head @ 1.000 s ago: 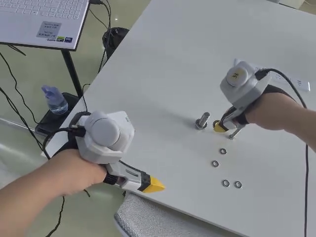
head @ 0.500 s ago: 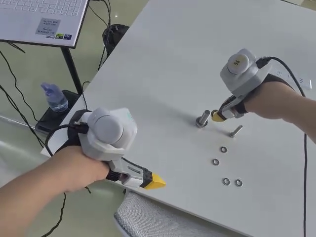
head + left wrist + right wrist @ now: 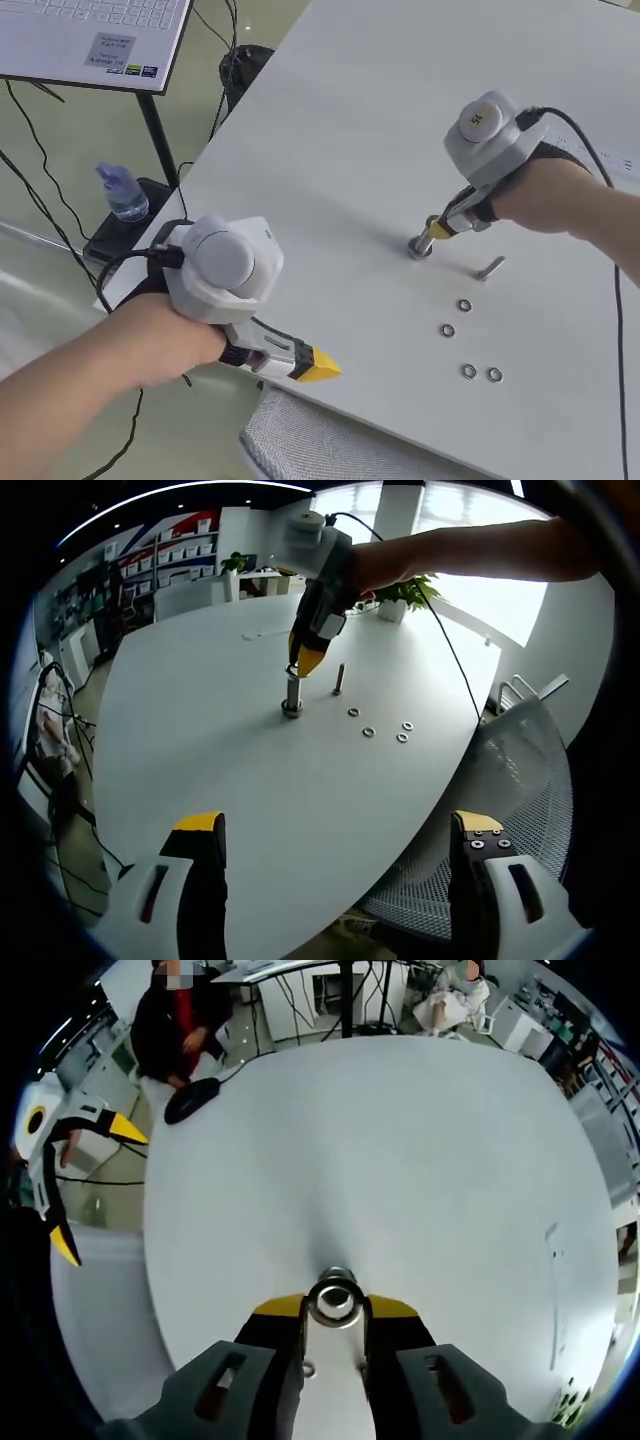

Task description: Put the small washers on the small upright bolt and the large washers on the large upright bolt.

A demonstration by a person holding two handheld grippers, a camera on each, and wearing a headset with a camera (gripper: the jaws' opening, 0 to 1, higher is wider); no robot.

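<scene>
a: where's the right gripper?
b: it's clamped on a washer atop the big bolt. the small bolt lies flat at its 3 o'clock, small washers toward 5.
a: left gripper?
b: jaws apart, at 7.

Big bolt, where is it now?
In the head view the big bolt stands on the white table, right under the washer pinched by the right gripper, left of the small bolt.

WORKBENCH: A white bench carries a large bolt and, near it, a thinner small bolt, both upright. Four loose washers lie flat in two pairs toward the bench's near edge.
</scene>
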